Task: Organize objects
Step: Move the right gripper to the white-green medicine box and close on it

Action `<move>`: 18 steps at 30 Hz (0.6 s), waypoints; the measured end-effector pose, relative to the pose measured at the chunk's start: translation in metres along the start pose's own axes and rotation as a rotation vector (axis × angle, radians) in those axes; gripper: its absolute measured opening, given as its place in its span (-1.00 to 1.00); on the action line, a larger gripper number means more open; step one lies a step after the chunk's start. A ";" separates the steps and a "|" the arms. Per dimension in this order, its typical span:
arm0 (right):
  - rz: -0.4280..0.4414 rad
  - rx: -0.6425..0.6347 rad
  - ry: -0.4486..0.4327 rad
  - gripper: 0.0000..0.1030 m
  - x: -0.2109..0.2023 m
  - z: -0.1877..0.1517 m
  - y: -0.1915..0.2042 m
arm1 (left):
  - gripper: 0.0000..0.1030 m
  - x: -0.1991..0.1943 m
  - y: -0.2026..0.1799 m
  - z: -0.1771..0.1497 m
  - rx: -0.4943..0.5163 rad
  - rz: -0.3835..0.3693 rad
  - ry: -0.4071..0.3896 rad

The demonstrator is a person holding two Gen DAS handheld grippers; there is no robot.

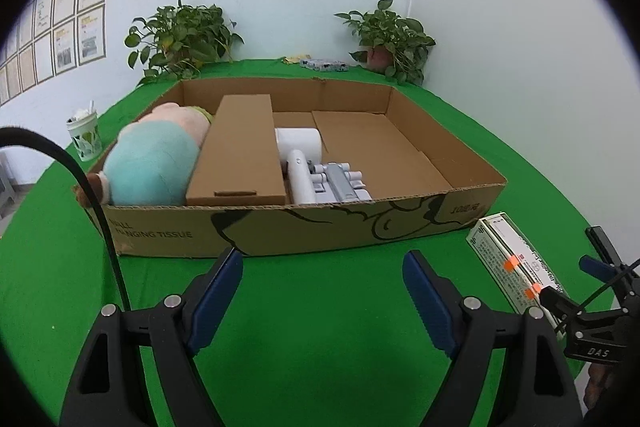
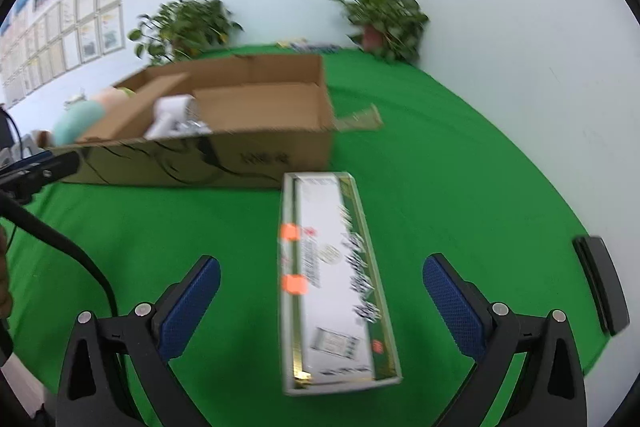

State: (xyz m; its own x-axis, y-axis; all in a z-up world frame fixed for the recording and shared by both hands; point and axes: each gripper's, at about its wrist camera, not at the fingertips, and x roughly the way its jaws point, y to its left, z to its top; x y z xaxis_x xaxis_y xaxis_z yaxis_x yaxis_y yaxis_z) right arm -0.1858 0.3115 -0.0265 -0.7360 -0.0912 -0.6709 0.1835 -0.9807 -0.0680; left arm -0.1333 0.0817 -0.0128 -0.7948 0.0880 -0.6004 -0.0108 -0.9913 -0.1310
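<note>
From your left wrist camera, your left gripper (image 1: pixel 322 291) hangs over bare green desk (image 1: pixel 320 327) with its blue-padded fingers spread wide and nothing between them. Just ahead sits the shallow cardboard tray (image 1: pixel 280 231), its printed front wall facing you. Inside it, from left to right, lie a plush toy (image 1: pixel 154 163) in teal and pink, a long flat brown carton (image 1: pixel 240 155) leaning against it, a white roll (image 1: pixel 299 143), a white handheld device (image 1: pixel 302 179) and a grey ribbed part (image 1: pixel 340 183); the right half of the tray floor is bare cardboard. The long white-and-green box (image 1: pixel 508 259) with two orange stickers lies on the desk outside the tray, near its front right corner. Part of your right gripper (image 1: pixel 596 279) shows at the right edge, beside that box. A patterned cup (image 1: pixel 85 139) stands left of the tray, and two potted plants (image 1: pixel 184 35) stand by the back wall.

From your right wrist camera, which is blurred, the right gripper's fingers (image 2: pixel 452 303) are spread wide, one on each side of the white-and-green box (image 2: pixel 332 283), and neither pad appears to touch it. The box lies flat on the desk, lengthwise away from you, its far end near the tray's front wall. A black flat object (image 2: pixel 600 283) lies on the desk at the right.
</note>
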 end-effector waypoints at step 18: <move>0.258 -0.105 0.006 0.99 -0.003 -0.029 0.049 | 0.60 0.025 -0.003 -0.014 -0.155 -0.312 0.215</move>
State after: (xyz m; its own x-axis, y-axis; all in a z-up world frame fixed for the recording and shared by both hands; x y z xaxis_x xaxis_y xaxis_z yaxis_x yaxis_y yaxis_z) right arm -0.1552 0.2686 -0.0492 -0.6527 -0.3342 -0.6800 0.4313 -0.9017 0.0291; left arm -0.1449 0.0878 -0.0384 -0.6224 0.4173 -0.6622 -0.1270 -0.8887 -0.4406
